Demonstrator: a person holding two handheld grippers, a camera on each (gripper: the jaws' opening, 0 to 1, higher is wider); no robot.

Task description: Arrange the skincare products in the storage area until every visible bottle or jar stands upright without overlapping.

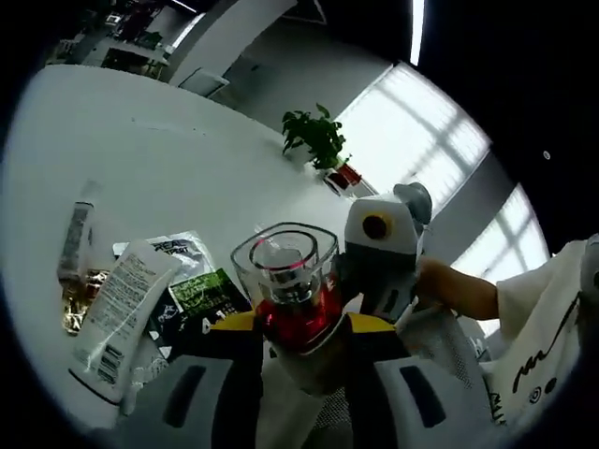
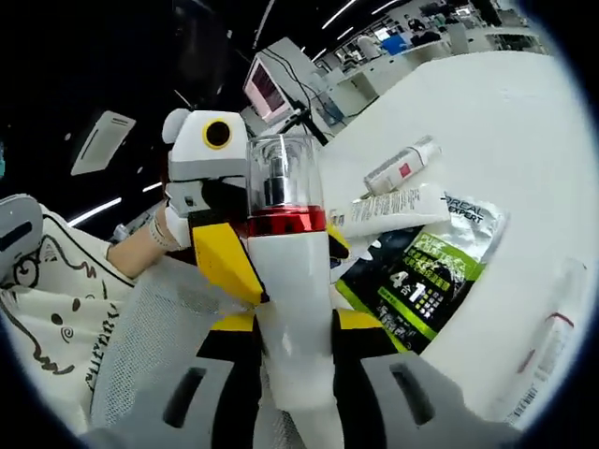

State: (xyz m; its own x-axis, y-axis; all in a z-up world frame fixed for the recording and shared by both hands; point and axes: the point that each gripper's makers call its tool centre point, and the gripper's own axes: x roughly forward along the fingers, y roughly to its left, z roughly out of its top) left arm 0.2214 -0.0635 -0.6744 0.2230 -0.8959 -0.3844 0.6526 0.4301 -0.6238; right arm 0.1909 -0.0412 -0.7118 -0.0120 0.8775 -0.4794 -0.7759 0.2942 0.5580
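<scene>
A white bottle (image 1: 285, 267) with a red band and a clear cap is held off the table, cap end toward the left gripper view. My left gripper (image 1: 301, 323) is shut on it, yellow pads on either side just below the red band. In the right gripper view the same bottle (image 2: 290, 271) runs up between my right gripper's (image 2: 298, 320) jaws, which press on its white body. The left gripper (image 2: 211, 159) reaches in from the left, one yellow finger (image 2: 225, 262) against the bottle. The right gripper (image 1: 384, 243) shows behind the bottle, in a person's hand.
On the white table (image 1: 187, 159) lie a white tube (image 1: 126, 309), a slim tube (image 1: 75, 238) and green-black sachets (image 1: 201, 290). The right gripper view shows a fallen white bottle with a red label (image 2: 402, 166), a tube (image 2: 393, 210), sachets (image 2: 426, 276). A potted plant (image 1: 318, 140) stands far off.
</scene>
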